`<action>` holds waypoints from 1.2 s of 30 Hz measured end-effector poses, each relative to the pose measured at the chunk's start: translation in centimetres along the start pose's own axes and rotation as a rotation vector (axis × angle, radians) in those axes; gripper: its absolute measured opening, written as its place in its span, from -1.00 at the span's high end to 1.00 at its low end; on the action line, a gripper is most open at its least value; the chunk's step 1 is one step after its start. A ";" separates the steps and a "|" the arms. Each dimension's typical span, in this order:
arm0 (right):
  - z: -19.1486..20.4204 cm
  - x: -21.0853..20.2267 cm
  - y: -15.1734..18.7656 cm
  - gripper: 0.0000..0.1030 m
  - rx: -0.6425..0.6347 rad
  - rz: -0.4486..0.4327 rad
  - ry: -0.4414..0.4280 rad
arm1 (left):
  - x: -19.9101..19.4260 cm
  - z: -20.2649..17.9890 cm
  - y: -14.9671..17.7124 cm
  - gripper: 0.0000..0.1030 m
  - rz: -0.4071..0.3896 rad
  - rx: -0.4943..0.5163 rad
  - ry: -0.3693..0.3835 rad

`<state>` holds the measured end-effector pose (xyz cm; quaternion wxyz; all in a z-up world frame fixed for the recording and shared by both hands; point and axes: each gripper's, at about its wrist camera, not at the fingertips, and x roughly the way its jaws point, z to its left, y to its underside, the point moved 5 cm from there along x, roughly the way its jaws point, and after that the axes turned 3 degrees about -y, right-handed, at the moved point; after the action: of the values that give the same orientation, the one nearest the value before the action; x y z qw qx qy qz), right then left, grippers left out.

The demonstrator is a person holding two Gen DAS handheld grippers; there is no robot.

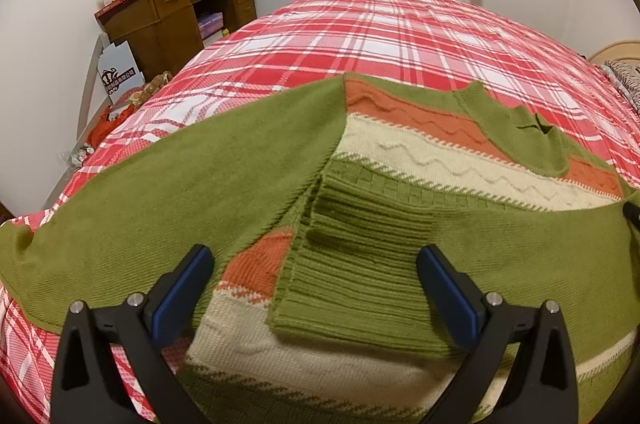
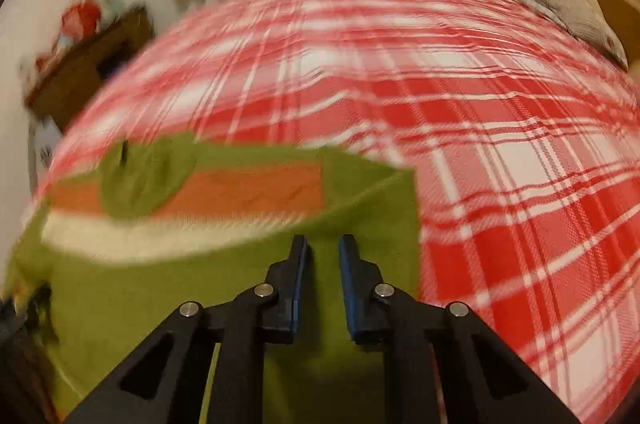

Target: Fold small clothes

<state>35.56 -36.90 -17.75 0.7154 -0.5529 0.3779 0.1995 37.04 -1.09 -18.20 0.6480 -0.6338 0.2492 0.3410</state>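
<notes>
One garment is in play: a single green knitted sweater with orange and cream stripes (image 1: pixel 400 159), spread across the near half of the bed under its red and white plaid bedspread (image 1: pixel 380 35). One sleeve already lies folded in over the body, its ribbed cuff (image 1: pixel 360 288) pointing toward the camera. The left hand-held gripper (image 1: pixel 316 288) hangs just over that cuff with its jaws wide apart, holding nothing. The right hand-held gripper (image 2: pixel 323 278) sits over plain green knit near the sweater's right edge, its view streaked with blur; its jaws are nearly together, and whether cloth is pinched between them cannot be told. This knit looks soft, thick and floppy, light enough to lift but likely to sag and stretch, not slippery. A pinch at the hem corners or shoulder seams should carry a fold cleanly. Far left stands one cluttered brown wooden desk (image 1: pixel 176 11).
</notes>
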 end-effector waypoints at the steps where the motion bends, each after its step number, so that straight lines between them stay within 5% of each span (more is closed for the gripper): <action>1: -0.5 0.2 -0.3 0.73 0.039 -0.005 -0.026 | 0.0 0.0 0.0 -1.00 0.000 0.001 0.001; 9: -0.1 -2.5 1.0 0.67 0.069 -0.043 -0.006 | 0.0 0.0 0.0 -1.00 0.001 0.001 0.002; 13: 3.7 -5.7 3.6 0.67 -0.041 -0.047 -0.094 | 0.0 -0.1 0.1 -1.00 0.000 0.002 0.000; 17: 5.6 -4.8 6.8 0.61 -0.110 0.001 -0.087 | 0.0 -0.1 0.1 -1.00 0.000 0.001 0.001; 29: 5.4 -5.0 6.8 0.48 -0.120 -0.040 -0.068 | -1.6 1.4 0.8 -1.00 0.009 0.035 0.013; 33: 5.7 -5.2 6.9 0.39 -0.122 -0.041 -0.074 | -5.0 7.7 1.2 -1.00 -0.077 -0.081 -0.123; 36: 5.8 -5.1 6.9 0.33 -0.130 -0.040 -0.075 | -7.3 15.5 1.4 -1.00 -0.112 -0.286 -0.263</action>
<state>29.35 -28.60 -17.71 0.6954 -0.5978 0.3260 0.2296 29.55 13.28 -12.50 0.5962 -0.6824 0.0757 0.4162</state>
